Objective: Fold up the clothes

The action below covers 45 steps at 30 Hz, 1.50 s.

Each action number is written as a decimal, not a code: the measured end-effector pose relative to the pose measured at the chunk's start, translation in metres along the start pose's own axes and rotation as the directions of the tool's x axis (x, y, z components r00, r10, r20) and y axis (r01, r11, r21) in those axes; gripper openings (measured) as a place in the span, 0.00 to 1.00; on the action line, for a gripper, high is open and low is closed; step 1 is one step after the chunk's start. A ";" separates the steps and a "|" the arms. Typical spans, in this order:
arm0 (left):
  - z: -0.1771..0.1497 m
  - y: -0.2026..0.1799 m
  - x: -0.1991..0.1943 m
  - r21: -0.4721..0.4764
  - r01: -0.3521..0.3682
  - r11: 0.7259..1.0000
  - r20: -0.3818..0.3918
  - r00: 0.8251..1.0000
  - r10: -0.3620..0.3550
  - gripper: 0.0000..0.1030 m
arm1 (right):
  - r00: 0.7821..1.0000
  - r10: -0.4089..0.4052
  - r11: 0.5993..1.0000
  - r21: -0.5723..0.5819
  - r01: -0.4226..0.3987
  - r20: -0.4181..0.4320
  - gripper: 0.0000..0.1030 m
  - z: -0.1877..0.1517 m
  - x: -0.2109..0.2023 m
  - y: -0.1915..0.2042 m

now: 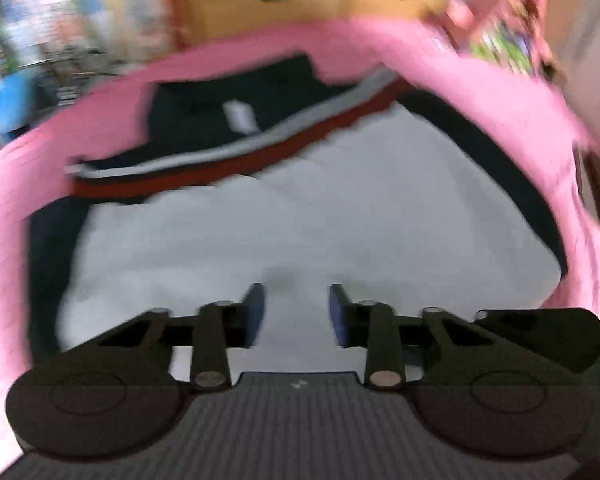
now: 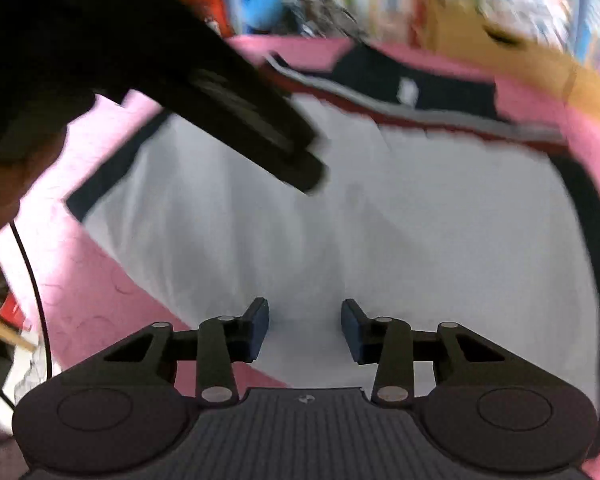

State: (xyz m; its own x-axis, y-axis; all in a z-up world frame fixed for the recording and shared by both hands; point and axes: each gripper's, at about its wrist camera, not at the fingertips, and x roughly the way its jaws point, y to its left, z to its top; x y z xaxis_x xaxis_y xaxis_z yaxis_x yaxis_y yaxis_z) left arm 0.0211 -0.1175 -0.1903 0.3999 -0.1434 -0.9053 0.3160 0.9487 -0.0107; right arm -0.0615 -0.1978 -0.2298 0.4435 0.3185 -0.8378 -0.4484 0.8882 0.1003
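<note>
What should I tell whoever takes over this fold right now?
Left gripper: open, empty, over the shirt's white part.
Right gripper: open, empty, at the shirt's near edge.
Shirt: spread flat on the pink mat, navy collar end with red and grey stripes at the far side.
Done: shirt laid out.
Left: no fold is visible yet; grip it and start folding.

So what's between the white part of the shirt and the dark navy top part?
A red stripe and a grey one, edging the white panel below the navy yoke; both wrist views show it.
</note>
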 end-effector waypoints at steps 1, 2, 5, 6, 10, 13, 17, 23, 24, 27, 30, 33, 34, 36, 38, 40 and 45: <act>0.005 -0.004 0.012 0.013 -0.011 1.000 -0.017 1.000 0.011 0.16 | 1.000 -0.004 1.000 0.009 0.004 0.010 0.40 -0.001 0.001 0.000; 0.011 -0.006 0.023 0.019 -0.024 1.000 -0.024 0.999 0.024 0.16 | 1.000 -0.008 1.000 0.017 0.008 0.019 0.40 -0.002 0.002 0.000; 0.035 -0.001 0.043 0.006 -0.075 0.997 0.001 0.997 0.075 0.17 | 0.999 -0.015 1.000 0.005 0.015 0.043 0.40 -0.006 0.002 0.003; 0.046 0.004 0.048 -0.006 -0.100 0.995 0.007 0.995 0.100 0.18 | 0.998 -0.016 1.000 0.009 0.016 0.054 0.41 -0.008 0.002 0.004; 0.082 0.034 0.065 -0.088 -0.117 0.989 0.008 0.993 0.118 0.20 | 0.995 -0.036 0.999 0.023 0.034 0.088 0.42 -0.012 0.002 0.010; 0.095 0.033 0.070 -0.040 -0.136 0.990 0.001 0.991 0.136 0.20 | 0.993 -0.049 0.998 0.032 0.046 0.107 0.43 -0.013 0.003 0.014; 0.095 0.029 0.061 -0.043 -0.187 0.981 -0.035 0.982 0.186 0.25 | 0.993 -0.044 0.999 0.020 0.042 0.113 0.45 -0.018 0.002 0.017; 0.078 0.018 -0.002 -0.021 -0.272 0.962 -0.044 0.962 0.271 0.64 | 0.999 0.035 0.999 -0.037 -0.034 0.028 0.61 -0.011 0.003 0.011; 0.070 0.019 -0.016 -0.018 -0.288 0.957 -0.025 0.957 0.288 0.71 | 0.999 0.050 0.999 -0.018 -0.050 0.004 0.59 -0.006 0.001 0.007; 0.039 0.033 -0.042 -0.048 -0.305 0.951 -0.011 0.952 0.305 0.71 | 0.998 0.054 0.998 0.038 -0.055 0.018 0.58 0.006 -0.021 -0.015; -0.001 0.063 -0.049 -0.089 -0.339 0.936 -0.060 0.940 0.335 0.71 | 0.999 -0.023 0.999 0.037 0.022 0.031 0.60 0.011 -0.036 -0.033; -0.047 0.089 -0.030 -0.101 -0.471 0.877 -0.204 0.872 0.445 0.70 | 0.998 -0.060 0.996 0.062 0.059 0.005 0.60 0.016 -0.035 -0.052; -0.063 0.099 -0.021 -0.103 -0.517 0.850 -0.269 0.837 0.477 0.72 | 0.996 -0.088 0.994 0.057 0.088 -0.007 0.60 0.016 -0.032 -0.056; -0.088 0.120 -0.020 -0.193 -0.546 0.815 -0.330 0.818 0.470 0.79 | 0.979 -0.203 0.979 0.027 0.204 -0.032 0.60 0.011 -0.026 -0.068; -0.107 0.139 -0.025 -0.306 -0.545 0.781 -0.360 0.825 0.435 0.80 | 0.953 -0.294 0.952 0.061 0.299 -0.078 0.59 -0.004 -0.025 -0.094; -0.111 0.148 -0.030 -0.358 -0.539 0.762 -0.381 0.830 0.407 0.79 | 0.935 -0.334 0.923 0.157 0.350 -0.120 0.61 -0.021 -0.032 -0.128; -0.097 0.143 -0.065 -0.396 -0.444 0.804 -0.325 0.887 0.329 0.74 | 0.923 -0.349 0.881 0.280 0.382 -0.163 0.64 -0.029 -0.071 -0.165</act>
State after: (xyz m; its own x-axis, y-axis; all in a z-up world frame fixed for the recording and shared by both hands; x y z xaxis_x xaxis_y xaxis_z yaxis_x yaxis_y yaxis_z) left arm -0.0432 0.0552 -0.1742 0.1786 0.2765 -0.9443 -0.2639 0.9380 0.2248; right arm -0.0414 -0.3763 -0.2024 0.4392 -0.0699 -0.8956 -0.0084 0.9966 -0.0819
